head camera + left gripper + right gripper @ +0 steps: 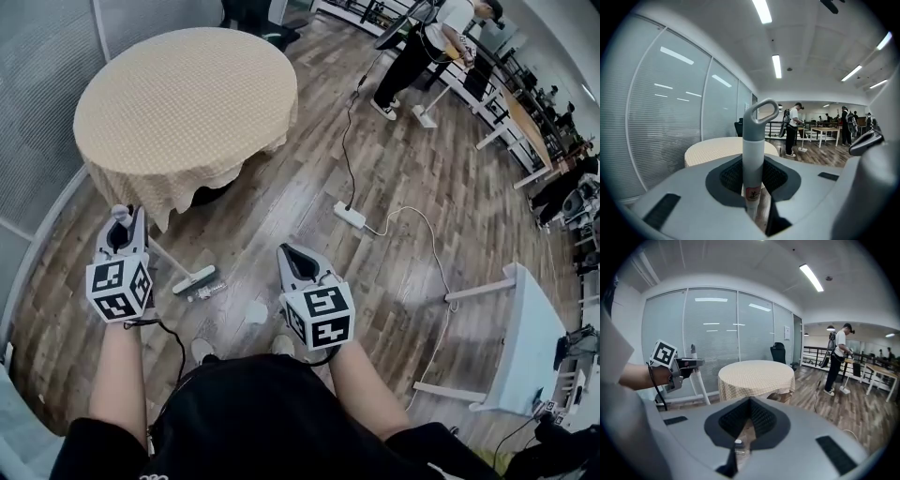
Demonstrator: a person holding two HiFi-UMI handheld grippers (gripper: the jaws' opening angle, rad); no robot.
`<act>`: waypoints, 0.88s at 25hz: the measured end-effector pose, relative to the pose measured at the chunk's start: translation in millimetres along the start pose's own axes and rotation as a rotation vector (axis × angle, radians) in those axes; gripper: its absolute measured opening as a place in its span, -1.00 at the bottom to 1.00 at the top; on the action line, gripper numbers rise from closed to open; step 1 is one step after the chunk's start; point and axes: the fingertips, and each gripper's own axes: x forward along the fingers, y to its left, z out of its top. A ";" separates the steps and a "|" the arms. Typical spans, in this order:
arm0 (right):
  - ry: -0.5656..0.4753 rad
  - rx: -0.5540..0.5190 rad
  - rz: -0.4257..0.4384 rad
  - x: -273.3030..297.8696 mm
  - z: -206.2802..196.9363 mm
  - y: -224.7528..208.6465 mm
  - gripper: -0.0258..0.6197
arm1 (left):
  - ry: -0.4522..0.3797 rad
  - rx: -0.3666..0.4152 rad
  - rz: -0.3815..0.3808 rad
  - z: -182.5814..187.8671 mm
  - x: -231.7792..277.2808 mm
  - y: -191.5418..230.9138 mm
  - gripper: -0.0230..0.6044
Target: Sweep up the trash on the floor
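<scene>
My left gripper (124, 234) is shut on the top of a grey broom handle (119, 215), whose loop end rises between the jaws in the left gripper view (753, 150). The white shaft slants down to the broom head (194, 279) on the wooden floor. Next to the head lies a clear plastic bottle (208, 292), and a crumpled white piece of trash (255, 312) lies nearer my feet. My right gripper (287, 253) hovers right of that trash, shut and empty. In the right gripper view, the left gripper (680, 367) and the broom shaft (701, 387) show at the left.
A round table with a beige checked cloth (187, 103) stands just beyond the broom. A white power strip (350, 215) with cables lies on the floor ahead. A white table (525, 328) is at the right, a glass wall (37, 75) at the left, a person (422, 47) far off.
</scene>
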 end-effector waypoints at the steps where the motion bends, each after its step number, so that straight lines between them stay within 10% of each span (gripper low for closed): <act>1: 0.005 -0.002 -0.004 1.4 -1.1 2.5 -0.88 | 0.001 0.005 -0.002 -4.1 2.5 4.6 -0.69; 12: 0.050 -0.020 0.002 -3.0 -13.5 15.3 -0.88 | 0.243 -0.025 0.004 -130.3 21.0 16.7 -0.69; 22: 0.112 -0.085 0.029 -9.2 -36.0 18.6 -0.88 | 0.254 0.013 -0.139 -146.4 15.6 -38.2 -0.69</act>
